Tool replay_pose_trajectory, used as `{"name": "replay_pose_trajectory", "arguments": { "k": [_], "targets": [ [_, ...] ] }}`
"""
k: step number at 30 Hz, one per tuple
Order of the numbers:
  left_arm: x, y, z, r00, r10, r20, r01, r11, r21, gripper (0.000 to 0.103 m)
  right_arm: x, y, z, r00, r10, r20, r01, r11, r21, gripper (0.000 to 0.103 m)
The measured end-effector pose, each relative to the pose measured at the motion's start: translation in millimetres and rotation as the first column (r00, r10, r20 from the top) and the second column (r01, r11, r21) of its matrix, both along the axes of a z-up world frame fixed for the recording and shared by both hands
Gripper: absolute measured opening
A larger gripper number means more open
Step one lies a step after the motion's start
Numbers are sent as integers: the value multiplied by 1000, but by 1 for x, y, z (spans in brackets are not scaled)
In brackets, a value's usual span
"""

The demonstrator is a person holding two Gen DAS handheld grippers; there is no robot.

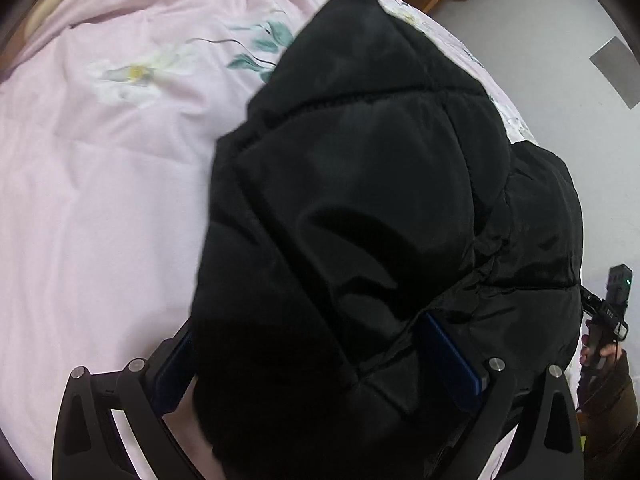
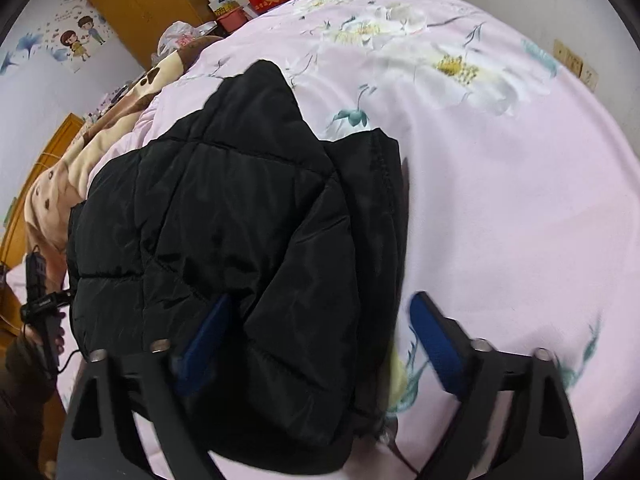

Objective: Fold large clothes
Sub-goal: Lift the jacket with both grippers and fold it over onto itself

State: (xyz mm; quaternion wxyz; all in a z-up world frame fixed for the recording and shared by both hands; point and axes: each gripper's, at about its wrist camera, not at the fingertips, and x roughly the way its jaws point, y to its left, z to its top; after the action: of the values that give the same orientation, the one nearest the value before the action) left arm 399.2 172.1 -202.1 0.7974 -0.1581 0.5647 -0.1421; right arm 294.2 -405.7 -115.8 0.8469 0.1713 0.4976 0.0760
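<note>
— Lying on the pink bedspread [image 2: 500, 208], is it, that black jacket [image 2: 240, 220]?
— Yes, a padded one, bunched into a thick folded heap near the bed's edge.
— And the right gripper [image 2: 320, 344]?
— Its jaws are spread wide. One blue pad [image 2: 206, 344] lies against the jacket's near fold, the other pad [image 2: 434, 344] stands clear over the bedspread, so nothing is pinched.
— The left gripper [image 1: 316, 360]?
— It has a bulky fold of the jacket [image 1: 360, 200] between its blue pads [image 1: 452, 356]. The jaws stand wide apart, with cloth filling the gap; I cannot tell if they press on it.
— Anything else in view?
— A brown-and-cream blanket [image 2: 60, 184] lies beyond the jacket, and in the left view a hand [image 1: 600, 354] grips the other tool's handle.
</note>
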Motion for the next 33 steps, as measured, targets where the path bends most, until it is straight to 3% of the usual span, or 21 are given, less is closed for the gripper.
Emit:
{"name": "replay_pose_trajectory", "arguments": {
  "k": [13, 22, 29, 32, 33],
  "targets": [
    [12, -7, -25, 997, -70, -45, 65, 993, -94, 103, 27, 6, -30, 991, 130, -12, -127, 980, 152, 99],
    [25, -12, -34, 986, -140, -94, 125, 980, -155, 103, 41, 22, -35, 977, 214, -14, -208, 962, 178, 99],
    [24, -15, -33, 983, -146, -109, 128, 979, -156, 103, 52, 28, -38, 974, 217, -60, -202, 962, 186, 99],
    [17, -17, -27, 987, -128, -94, 114, 983, -142, 96, 57, 31, -36, 975, 204, -89, -186, 967, 174, 95],
    [16, -18, -25, 988, -124, -92, 110, 984, -143, 88, 57, 32, -34, 975, 203, -93, -185, 967, 175, 89]
  ]
}}
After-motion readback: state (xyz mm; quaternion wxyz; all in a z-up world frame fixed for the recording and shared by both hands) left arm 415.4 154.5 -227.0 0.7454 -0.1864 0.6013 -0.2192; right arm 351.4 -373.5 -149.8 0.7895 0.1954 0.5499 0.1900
